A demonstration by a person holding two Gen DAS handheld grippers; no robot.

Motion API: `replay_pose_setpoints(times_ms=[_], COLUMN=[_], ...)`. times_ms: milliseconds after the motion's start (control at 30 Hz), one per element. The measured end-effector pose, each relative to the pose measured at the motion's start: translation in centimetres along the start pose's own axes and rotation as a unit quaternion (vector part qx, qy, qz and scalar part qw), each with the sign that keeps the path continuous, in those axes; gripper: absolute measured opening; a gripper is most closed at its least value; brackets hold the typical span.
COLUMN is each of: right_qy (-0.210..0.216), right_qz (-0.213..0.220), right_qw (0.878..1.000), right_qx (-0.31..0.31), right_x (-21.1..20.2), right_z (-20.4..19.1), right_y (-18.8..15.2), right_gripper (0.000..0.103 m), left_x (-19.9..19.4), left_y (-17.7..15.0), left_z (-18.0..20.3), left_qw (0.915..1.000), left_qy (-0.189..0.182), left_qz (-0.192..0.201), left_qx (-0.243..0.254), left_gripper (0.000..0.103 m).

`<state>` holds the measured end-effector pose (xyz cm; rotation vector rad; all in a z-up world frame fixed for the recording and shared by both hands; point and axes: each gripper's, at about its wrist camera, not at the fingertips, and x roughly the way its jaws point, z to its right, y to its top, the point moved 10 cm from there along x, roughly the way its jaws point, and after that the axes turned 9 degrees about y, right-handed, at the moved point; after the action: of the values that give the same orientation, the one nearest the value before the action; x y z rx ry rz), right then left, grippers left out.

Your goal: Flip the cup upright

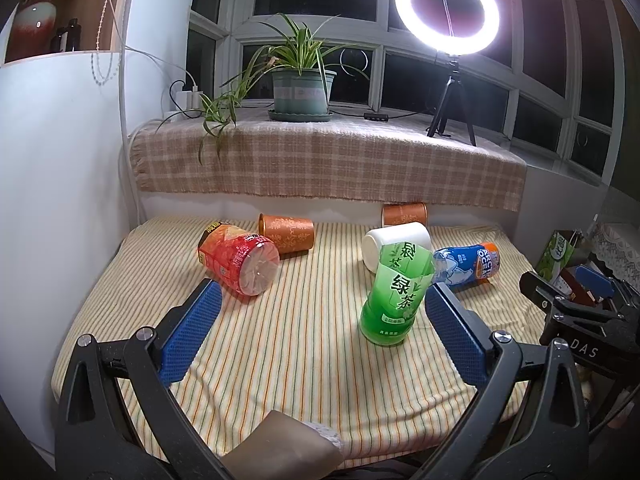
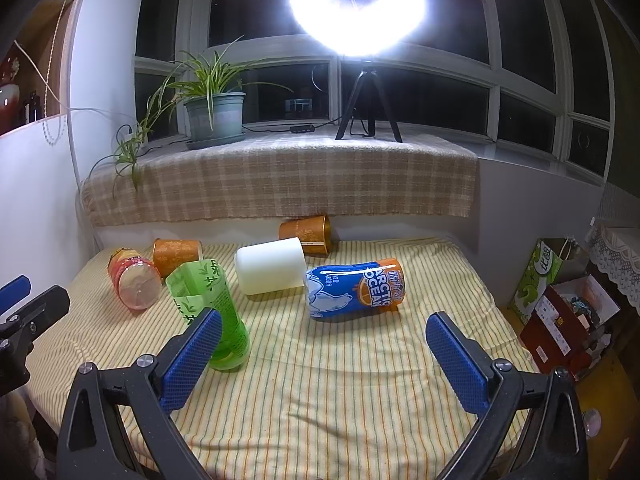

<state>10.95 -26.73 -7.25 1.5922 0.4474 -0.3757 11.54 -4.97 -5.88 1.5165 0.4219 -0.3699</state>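
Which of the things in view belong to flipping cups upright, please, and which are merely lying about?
Job: green cup, upright; red cup, blue cup, white cup, two orange cups, all on their sides.
Bystanders: potted plant, ring light, cardboard box.

On the striped tablecloth (image 1: 304,368), the green tea cup (image 1: 394,300) stands upright nearest the front. Behind it the white cup (image 1: 394,242) lies on its side, with the Arctic Ocean cup (image 1: 468,264) lying to its right. The red cup (image 1: 238,258) lies at the left, an orange cup (image 1: 286,232) behind it. Another orange cup (image 1: 404,214) lies by the back wall, below the windowsill holding the potted plant (image 1: 302,86) and ring light (image 1: 447,10).
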Motion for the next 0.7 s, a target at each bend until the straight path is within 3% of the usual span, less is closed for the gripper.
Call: replay_pose_setpoints(times_ms=[700], right_qy=[0.003], right_qz=[-0.002], right_qw=[1.000], right_qx=[-0.002], right_x=[0.16], right_z=[-0.44], right_y=[-0.03], right_gripper=[0.103], left_x=[0.06], left_y=[0.02], left_z=[-0.05], left_qw=[1.0000], left_qy=[0.000], left_qz=[0.000], left_qx=[0.001], left_gripper=[0.103])
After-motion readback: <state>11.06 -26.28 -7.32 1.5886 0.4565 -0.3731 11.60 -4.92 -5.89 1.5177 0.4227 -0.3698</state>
